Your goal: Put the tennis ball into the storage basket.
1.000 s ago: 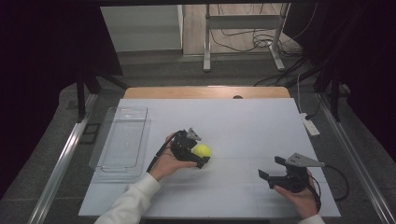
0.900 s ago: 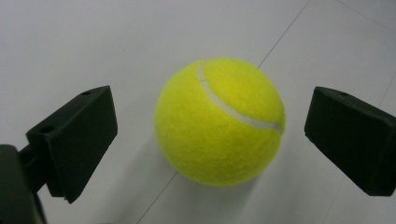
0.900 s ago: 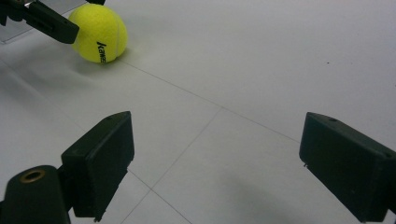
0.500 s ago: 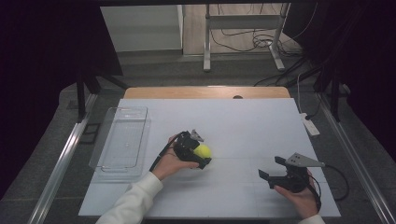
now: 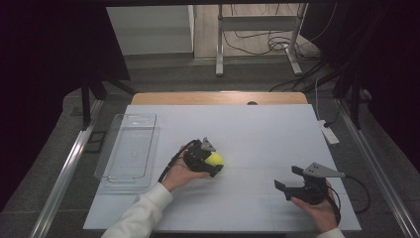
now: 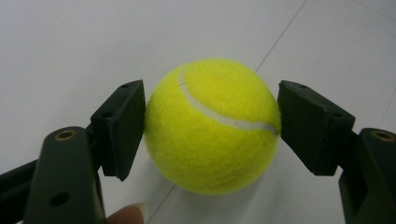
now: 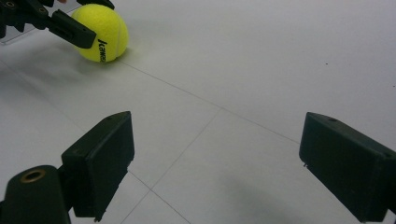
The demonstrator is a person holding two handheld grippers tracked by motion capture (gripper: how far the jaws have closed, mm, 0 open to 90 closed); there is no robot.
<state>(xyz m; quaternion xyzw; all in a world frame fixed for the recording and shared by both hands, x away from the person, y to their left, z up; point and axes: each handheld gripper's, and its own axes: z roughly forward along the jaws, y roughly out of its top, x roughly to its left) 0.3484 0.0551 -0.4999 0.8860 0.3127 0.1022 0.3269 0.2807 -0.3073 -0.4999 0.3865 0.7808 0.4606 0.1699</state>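
A yellow tennis ball (image 5: 216, 158) rests on the white table (image 5: 257, 129) left of centre. My left gripper (image 5: 212, 160) lies low beside it. Its jaws have just been closing, and in the left gripper view both pads (image 6: 122, 123) press the sides of the ball (image 6: 212, 126). A fingertip shows at the bottom of that view. My right gripper (image 5: 287, 177) is held near the front right of the table, open, with nothing between its jaws. In the right gripper view (image 7: 219, 163) the ball (image 7: 105, 32) lies far off at the upper left, with the other gripper's jaw on it.
A clear plastic tray (image 5: 113, 148) sits at the table's left edge. A white power strip (image 5: 329, 134) lies at the right edge. Metal rails run along both sides, and a stand with cables is behind the table.
The left gripper's jaws have drawn in against the tennis ball. Both hands have kept their places.
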